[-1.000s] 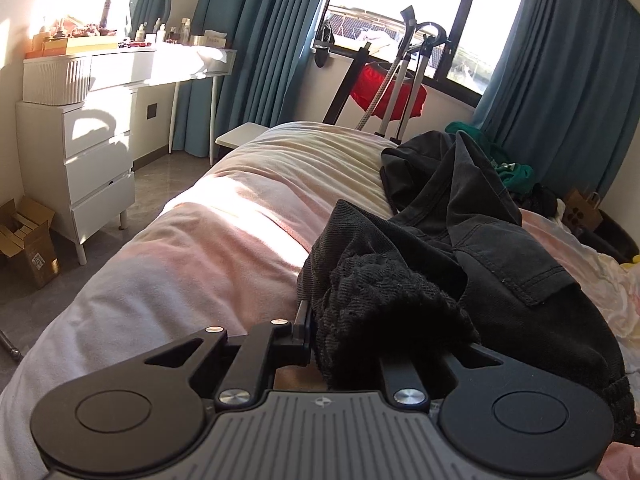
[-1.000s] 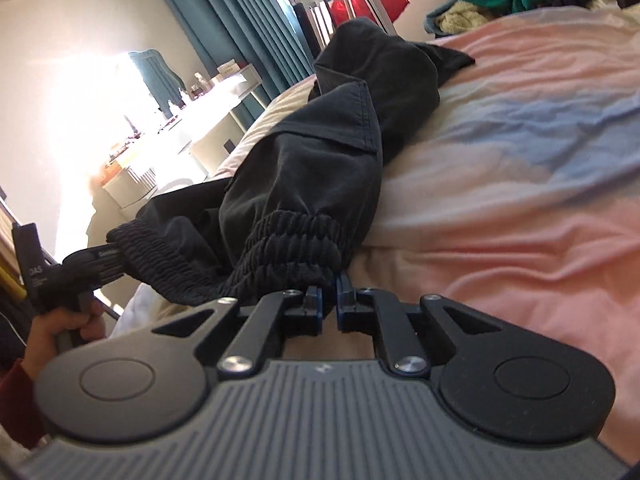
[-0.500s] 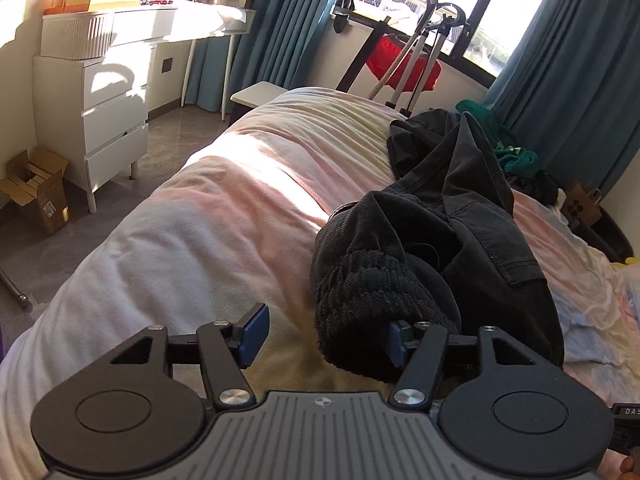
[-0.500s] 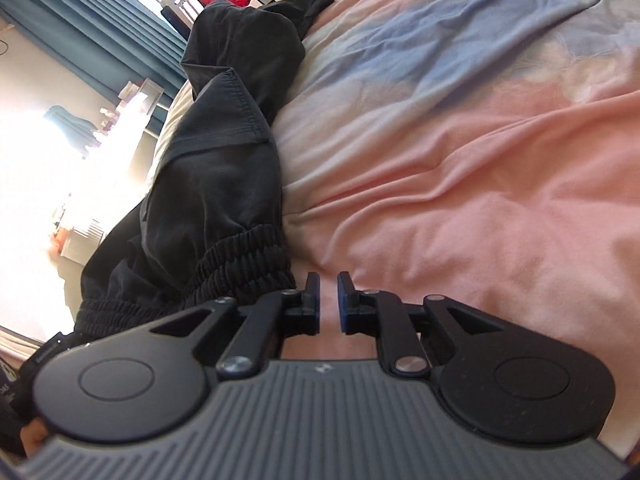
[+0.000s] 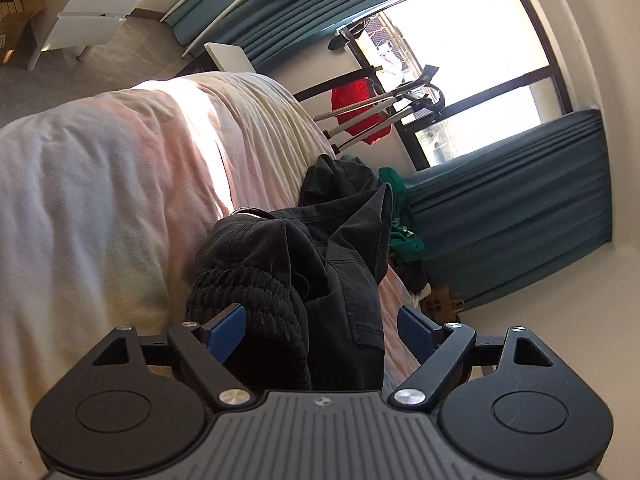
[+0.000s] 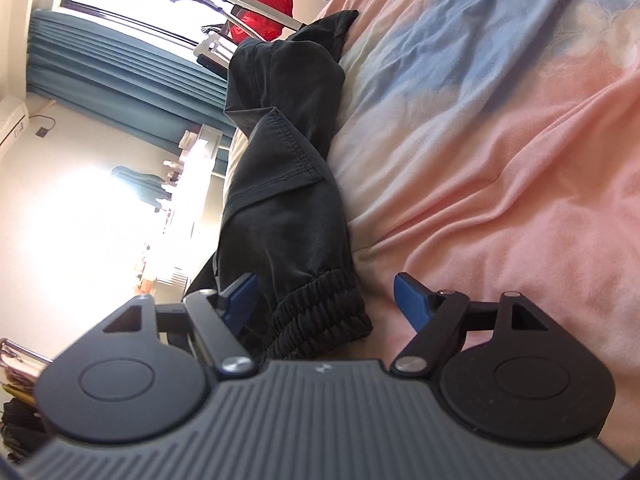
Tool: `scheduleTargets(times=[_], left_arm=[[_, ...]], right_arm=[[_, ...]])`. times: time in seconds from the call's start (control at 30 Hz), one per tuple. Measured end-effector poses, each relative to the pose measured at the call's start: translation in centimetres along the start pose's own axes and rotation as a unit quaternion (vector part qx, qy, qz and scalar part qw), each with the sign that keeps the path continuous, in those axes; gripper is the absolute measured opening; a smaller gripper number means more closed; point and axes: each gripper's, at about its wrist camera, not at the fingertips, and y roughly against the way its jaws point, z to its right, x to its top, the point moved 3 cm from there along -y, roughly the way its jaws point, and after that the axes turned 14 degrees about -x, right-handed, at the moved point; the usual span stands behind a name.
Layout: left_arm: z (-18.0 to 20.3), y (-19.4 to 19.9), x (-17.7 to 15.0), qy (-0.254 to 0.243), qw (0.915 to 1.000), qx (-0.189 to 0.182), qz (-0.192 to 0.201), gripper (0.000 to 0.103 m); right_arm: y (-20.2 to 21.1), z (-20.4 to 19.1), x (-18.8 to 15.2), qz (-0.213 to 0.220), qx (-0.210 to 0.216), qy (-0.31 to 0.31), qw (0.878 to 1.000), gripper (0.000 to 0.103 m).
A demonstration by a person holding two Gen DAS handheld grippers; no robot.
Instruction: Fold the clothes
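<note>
Black trousers (image 5: pixel 320 264) lie crumpled lengthwise on the bed (image 5: pixel 100 184), their elastic waistband (image 5: pixel 248 304) bunched at the near end. My left gripper (image 5: pixel 320 326) is open, its blue pads either side of the waistband without clamping it. In the right wrist view the same trousers (image 6: pixel 284 200) stretch away over the pink and blue bedcover (image 6: pixel 500 140), with an elastic band (image 6: pixel 320 312) nearest. My right gripper (image 6: pixel 326 300) is open, the band lying between its jaws toward the left pad.
A window with teal curtains (image 5: pixel 520 208) is beyond the bed. A rack with a red garment (image 5: pixel 360 108) and a green clothes pile (image 5: pixel 404 236) stand past the far end. White drawers (image 5: pixel 92 4) and a small table (image 5: pixel 232 58) are across the floor.
My left gripper let go of the waistband and opened wide. My right gripper went from shut to open. Both views have rolled, and the trousers have dropped flatter onto the bed.
</note>
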Motion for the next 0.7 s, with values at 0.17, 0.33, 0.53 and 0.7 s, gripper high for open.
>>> scheduleTargets(times=[0.17,0.33,0.53,0.7], left_arm=[[-1.4,-1.6,-0.6,0.028,0.9994,0.004,-0.018,0.084],[-1.0,-1.2,-0.6,0.016,0.9998,-0.006,-0.013,0.084],[0.4,1.1,-0.2,0.022,0.9966,-0.078,0.011,0.085],[1.0,-1.0,-1.5,0.007,0.9963,-0.065,-0.056,0.087]], right_arm=[[-3.5,-1.4,0.4,0.005,-0.015,0.05,0.999,0.077],[-5.9,-2.4,-0.1,-0.025,0.024,0.08,0.996,0.066],[-4.4,-3.3,-0.9,0.02,-0.004,0.125,0.992,0.033],[-2.9,-4.2,-1.2,0.051,0.001,0.136,0.989,0.028]])
